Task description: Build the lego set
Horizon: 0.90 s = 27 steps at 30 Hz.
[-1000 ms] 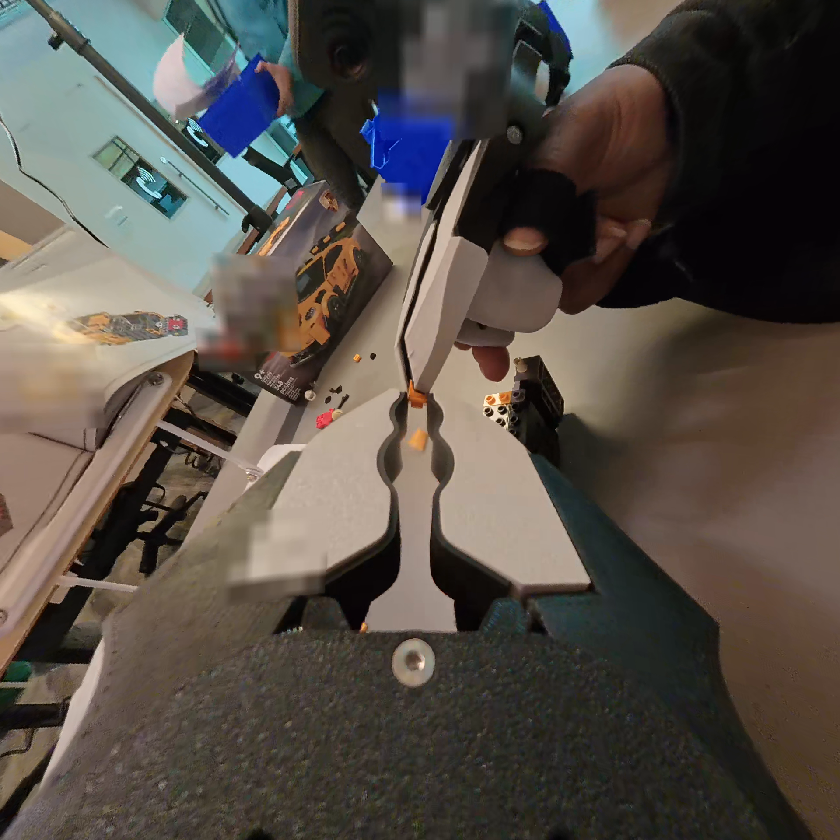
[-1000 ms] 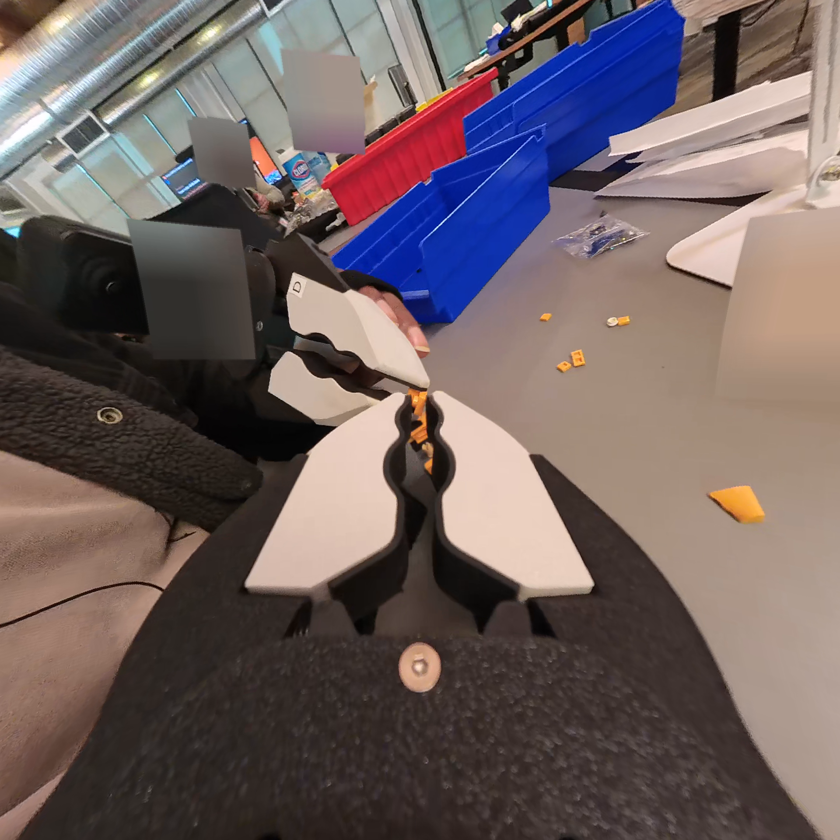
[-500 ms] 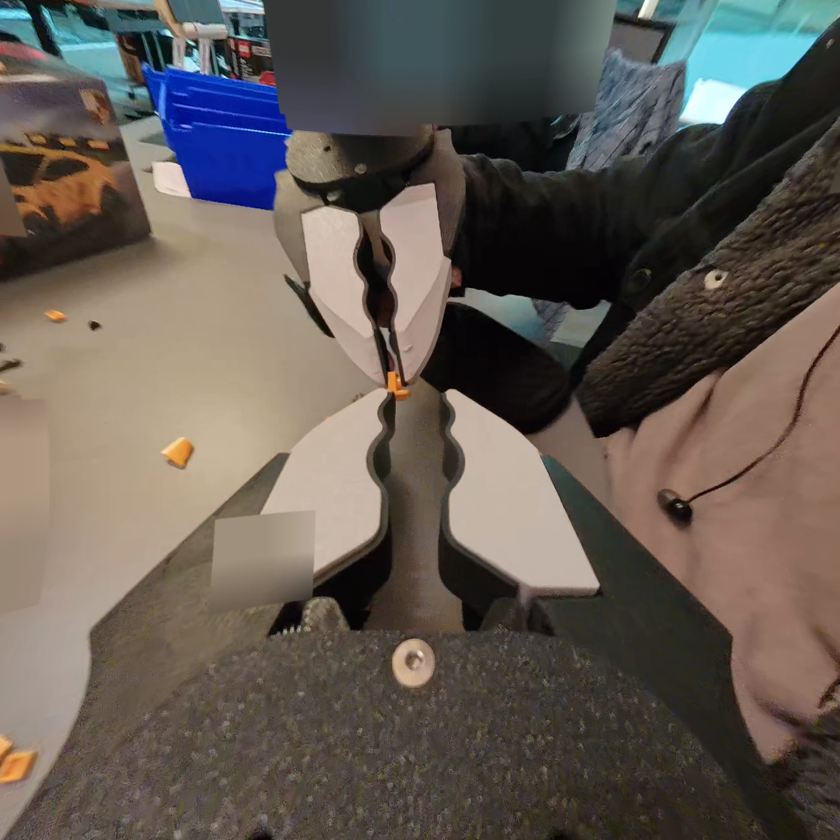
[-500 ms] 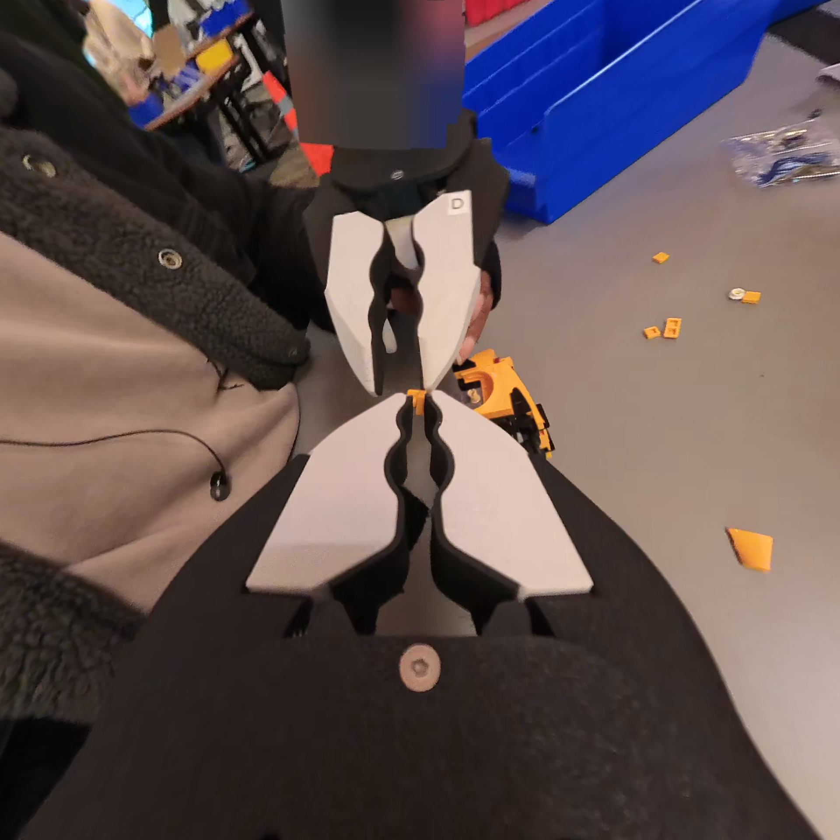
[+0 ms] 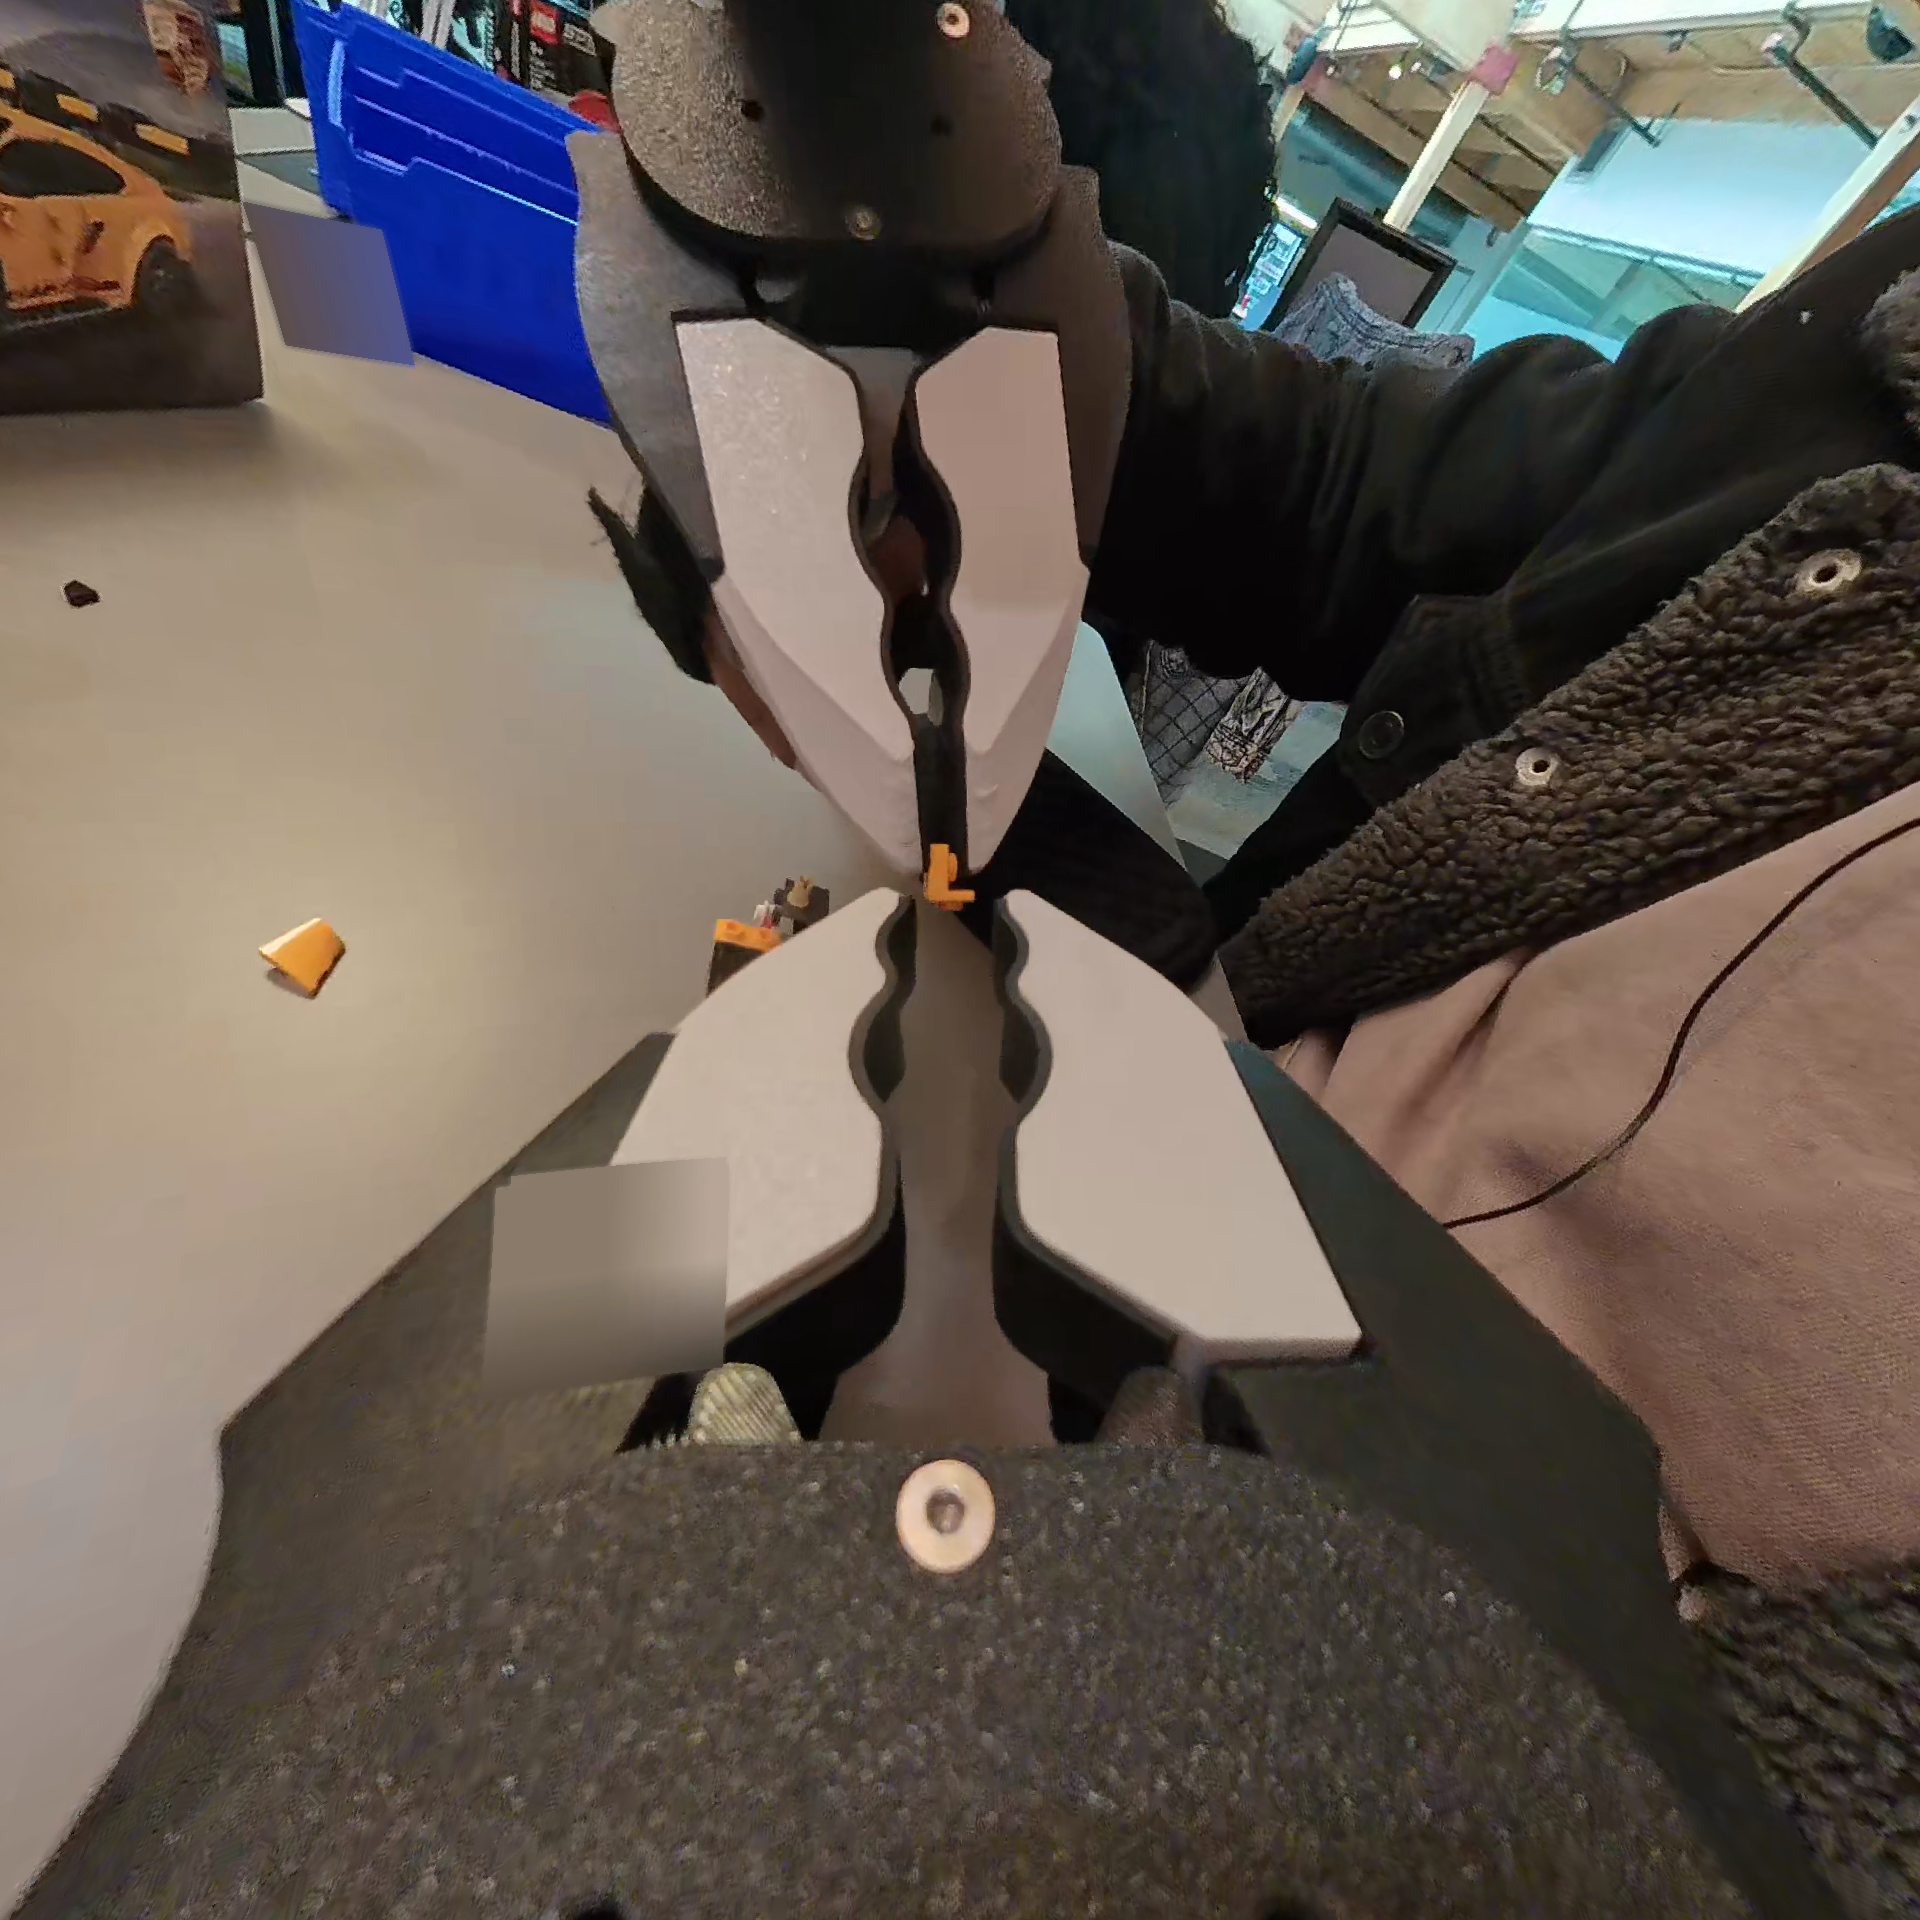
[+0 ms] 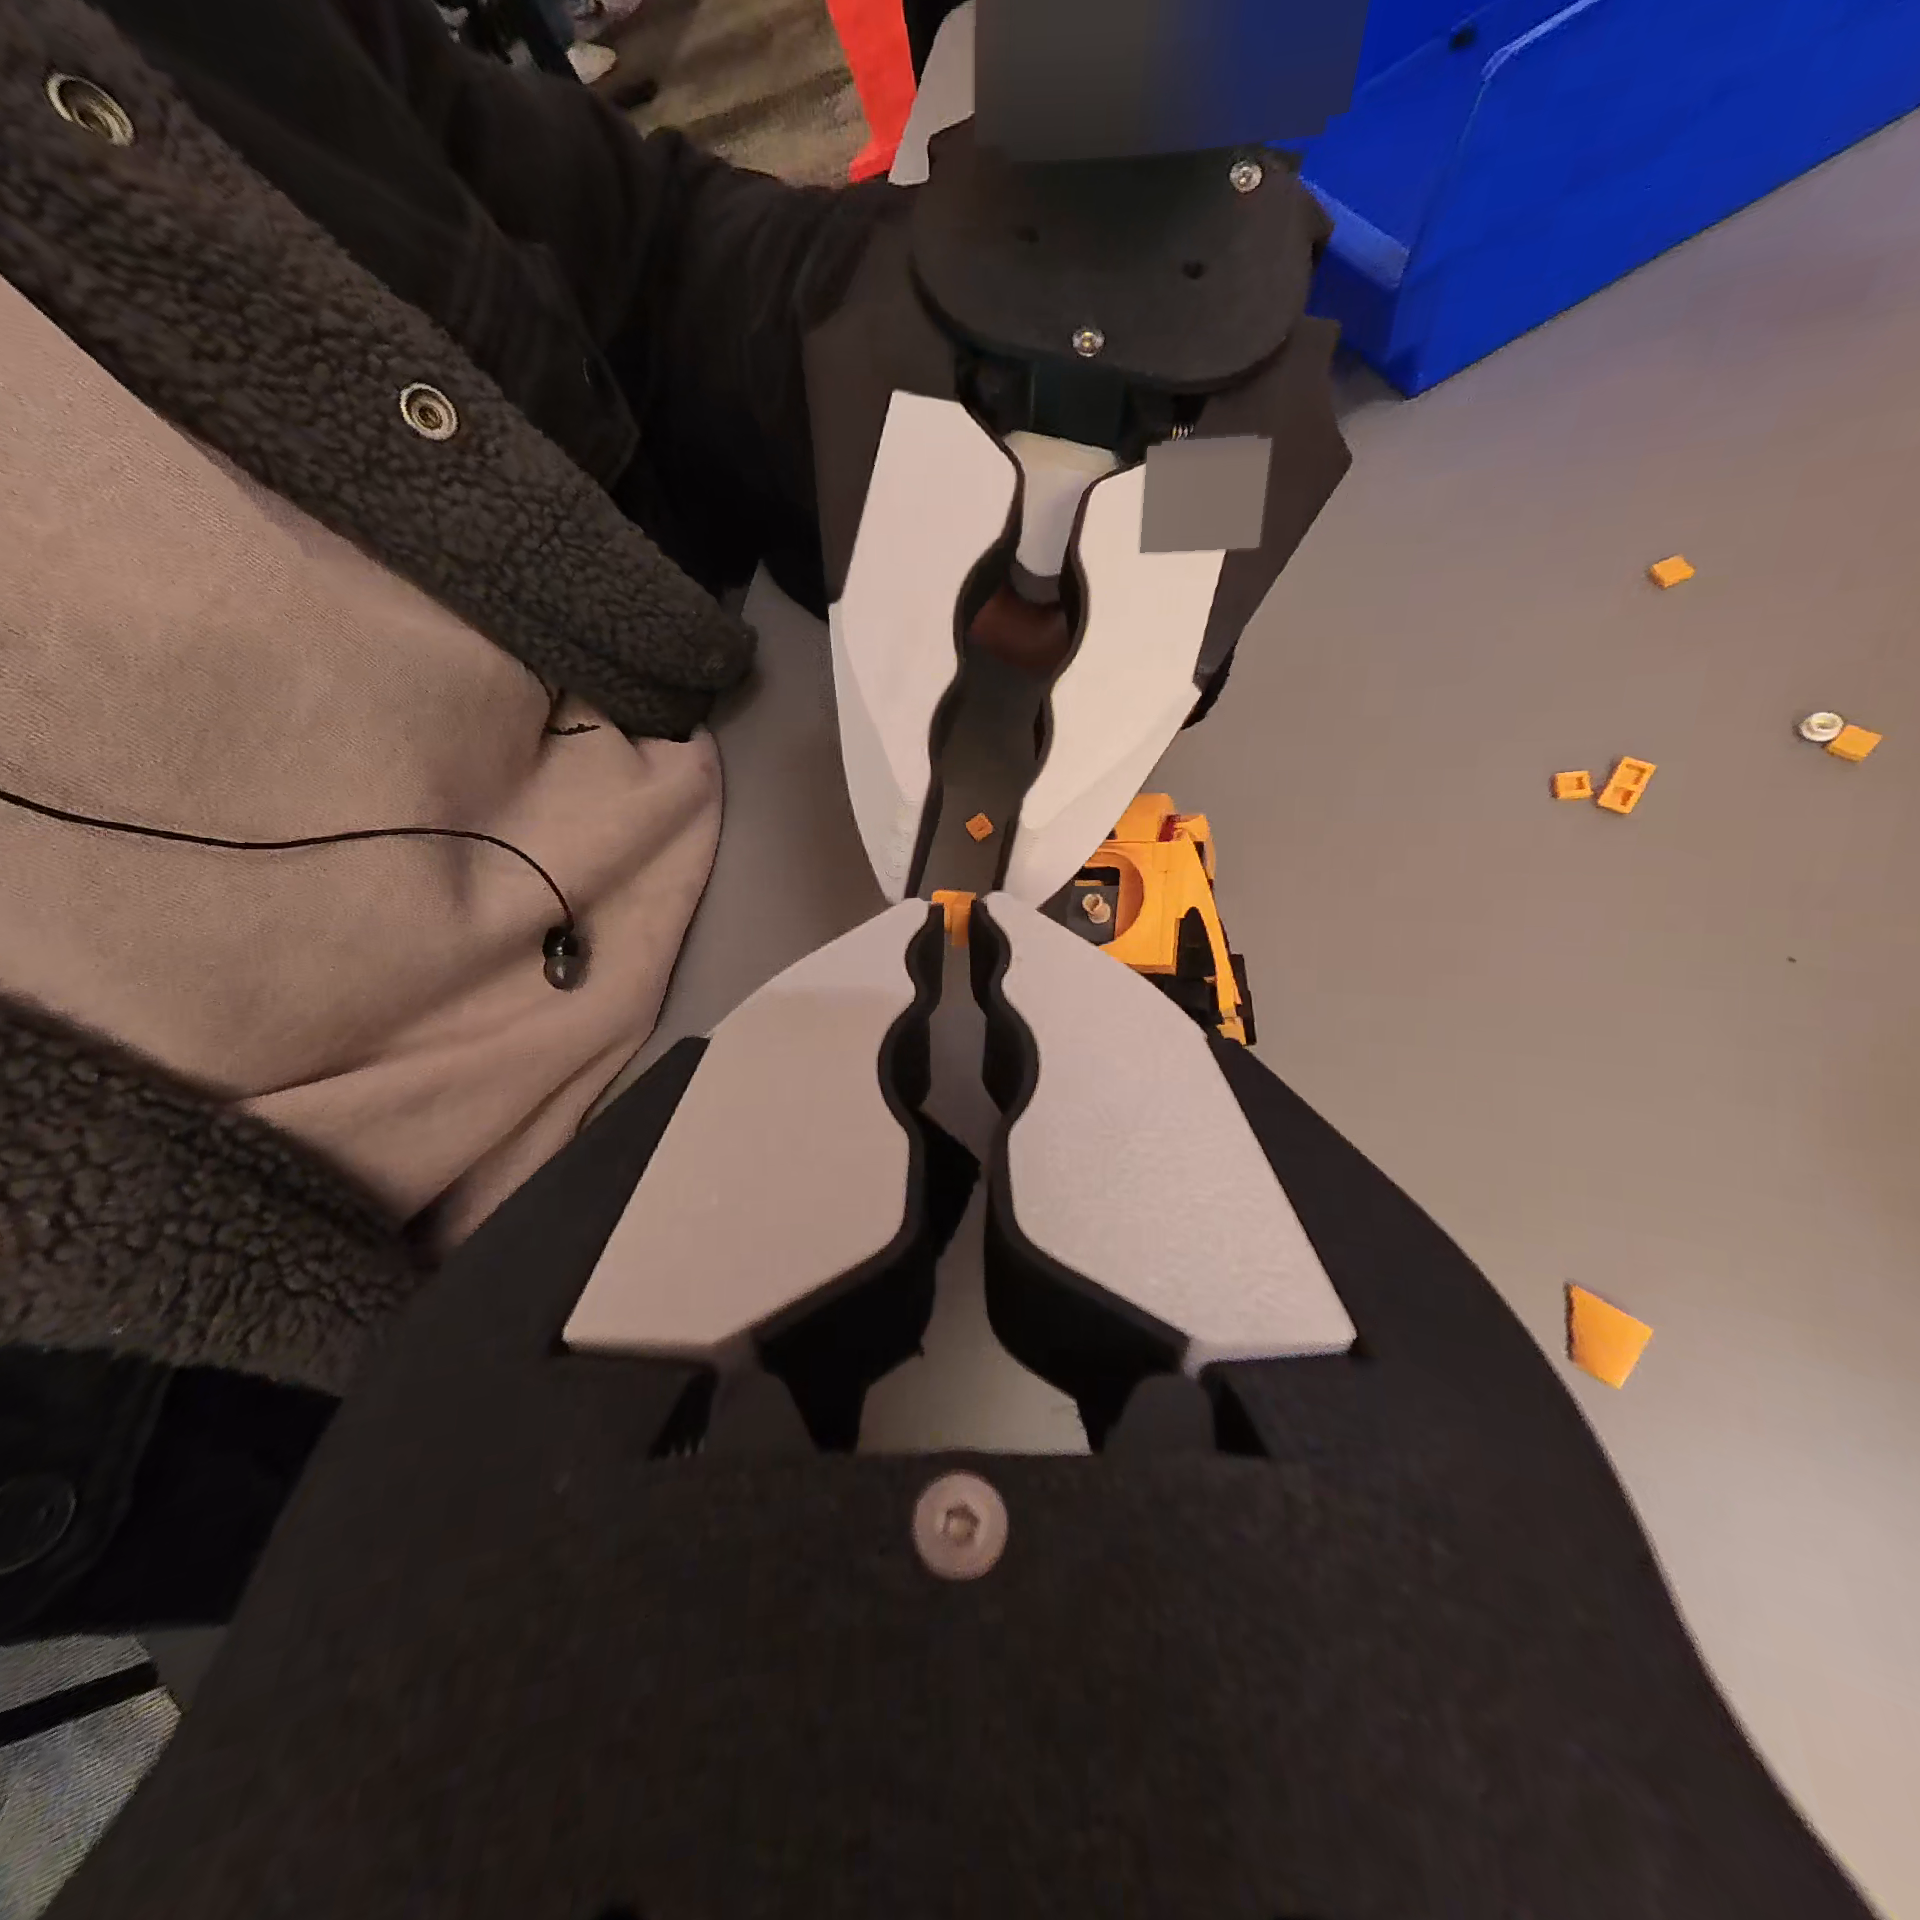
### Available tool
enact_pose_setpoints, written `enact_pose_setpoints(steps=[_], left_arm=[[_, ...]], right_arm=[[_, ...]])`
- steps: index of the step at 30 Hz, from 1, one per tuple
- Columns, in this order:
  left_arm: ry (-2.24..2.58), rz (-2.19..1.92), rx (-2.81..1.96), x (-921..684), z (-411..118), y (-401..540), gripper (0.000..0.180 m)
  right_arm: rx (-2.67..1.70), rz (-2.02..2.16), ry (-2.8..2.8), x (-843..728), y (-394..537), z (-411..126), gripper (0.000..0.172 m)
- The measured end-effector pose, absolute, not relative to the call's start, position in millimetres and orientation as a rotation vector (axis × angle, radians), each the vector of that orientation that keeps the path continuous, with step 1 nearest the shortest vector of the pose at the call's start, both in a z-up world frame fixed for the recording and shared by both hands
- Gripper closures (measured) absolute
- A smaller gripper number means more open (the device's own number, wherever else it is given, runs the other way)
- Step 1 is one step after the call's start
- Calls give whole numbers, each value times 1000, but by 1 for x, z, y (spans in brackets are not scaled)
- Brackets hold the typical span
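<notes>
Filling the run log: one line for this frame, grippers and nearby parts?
right gripper: shut on orange piece | left gripper: open, tips at piece | model car beside | loose orange bits on table

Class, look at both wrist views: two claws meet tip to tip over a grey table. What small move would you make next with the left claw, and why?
Probably close the left claw gently on the small orange piece. The right claw pinches that piece, and its free end juts out at the left claw's open tips, apparently not yet pressed by either finger.
</notes>
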State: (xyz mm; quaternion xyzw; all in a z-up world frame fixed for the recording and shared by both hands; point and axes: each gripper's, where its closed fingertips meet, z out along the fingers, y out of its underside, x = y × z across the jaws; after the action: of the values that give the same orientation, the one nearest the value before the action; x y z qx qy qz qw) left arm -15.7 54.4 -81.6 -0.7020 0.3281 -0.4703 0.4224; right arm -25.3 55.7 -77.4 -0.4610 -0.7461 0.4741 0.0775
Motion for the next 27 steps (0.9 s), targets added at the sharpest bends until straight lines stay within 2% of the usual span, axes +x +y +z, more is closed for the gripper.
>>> enact_pose_setpoints(steps=[2,11,15,20,27], left_arm=[[810,-1181,-1767,-16,-82,55,172],[617,-1340,-1761,-25,-73,64,173],[413,-1511,-1712,-38,-61,73,173],[276,-1637,-1693,-42,-59,78,173],[197,-1653,-1705,-46,-60,83,173]], right_arm=[[-1385,1421,-2247,-26,55,-79,167],[-1410,1396,-2124,-35,65,-73,164],[-1279,1172,-1930,-46,79,-63,153],[-1109,791,-1815,-54,80,-65,152],[-1090,617,-1792,-62,87,-65,155]])
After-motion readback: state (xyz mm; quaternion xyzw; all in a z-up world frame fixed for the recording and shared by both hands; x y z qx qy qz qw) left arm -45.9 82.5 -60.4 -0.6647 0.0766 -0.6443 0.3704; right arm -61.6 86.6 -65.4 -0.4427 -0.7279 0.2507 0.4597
